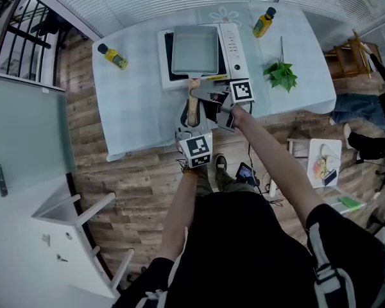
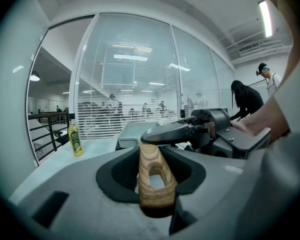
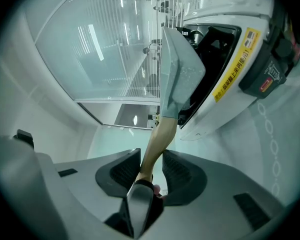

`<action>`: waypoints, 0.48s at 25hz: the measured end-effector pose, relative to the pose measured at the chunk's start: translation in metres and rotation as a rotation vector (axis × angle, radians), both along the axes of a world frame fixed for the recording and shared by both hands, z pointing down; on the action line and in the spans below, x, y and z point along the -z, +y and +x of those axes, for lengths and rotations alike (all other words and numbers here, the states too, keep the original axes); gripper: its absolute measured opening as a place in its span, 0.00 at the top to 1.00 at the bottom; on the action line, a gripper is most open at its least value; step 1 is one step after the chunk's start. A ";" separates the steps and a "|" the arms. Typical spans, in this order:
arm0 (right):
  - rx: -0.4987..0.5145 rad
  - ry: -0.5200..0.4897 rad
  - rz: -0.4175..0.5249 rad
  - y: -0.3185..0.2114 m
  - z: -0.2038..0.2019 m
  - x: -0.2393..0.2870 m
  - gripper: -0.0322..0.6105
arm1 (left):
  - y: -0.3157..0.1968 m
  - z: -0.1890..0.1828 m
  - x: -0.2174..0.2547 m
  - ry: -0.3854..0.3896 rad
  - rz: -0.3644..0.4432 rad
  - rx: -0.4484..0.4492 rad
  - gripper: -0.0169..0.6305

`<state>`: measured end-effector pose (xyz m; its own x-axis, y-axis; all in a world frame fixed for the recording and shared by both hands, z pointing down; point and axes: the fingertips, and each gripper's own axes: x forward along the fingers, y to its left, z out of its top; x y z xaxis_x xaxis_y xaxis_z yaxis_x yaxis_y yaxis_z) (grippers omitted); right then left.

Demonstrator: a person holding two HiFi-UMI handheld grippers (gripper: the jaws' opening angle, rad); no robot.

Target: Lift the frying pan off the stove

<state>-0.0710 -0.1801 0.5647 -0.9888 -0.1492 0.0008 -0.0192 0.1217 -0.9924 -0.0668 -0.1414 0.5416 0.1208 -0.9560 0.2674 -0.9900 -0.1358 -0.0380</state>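
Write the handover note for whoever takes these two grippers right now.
Left gripper: closed on the end of the pan's wooden handle.
Right gripper: jaws apart, straddling the handle nearer the pan, not clamped.
Frying pan: looks to be resting on the stove, on the table.
Done: both grippers are at the handle.
Left: probably close the right gripper for support, then lift the pan clear of the stove.
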 end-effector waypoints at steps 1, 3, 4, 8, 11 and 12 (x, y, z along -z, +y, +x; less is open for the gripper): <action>0.001 0.006 -0.003 0.000 0.000 -0.001 0.75 | 0.000 0.000 0.000 0.001 0.000 0.001 0.76; 0.006 0.011 -0.010 0.001 -0.001 -0.001 0.75 | 0.000 -0.001 0.000 0.002 0.001 0.004 0.76; 0.009 0.010 -0.008 0.000 -0.002 0.000 0.75 | -0.001 -0.002 0.001 0.000 0.002 0.006 0.76; 0.015 -0.004 0.004 0.001 0.000 0.003 0.76 | 0.001 0.002 0.000 0.003 -0.003 0.007 0.76; 0.014 0.016 0.016 0.001 0.004 -0.001 0.76 | 0.002 0.006 -0.002 -0.002 -0.007 0.001 0.76; 0.017 0.023 0.021 0.002 0.005 -0.002 0.76 | 0.002 0.005 -0.003 -0.003 -0.007 0.001 0.76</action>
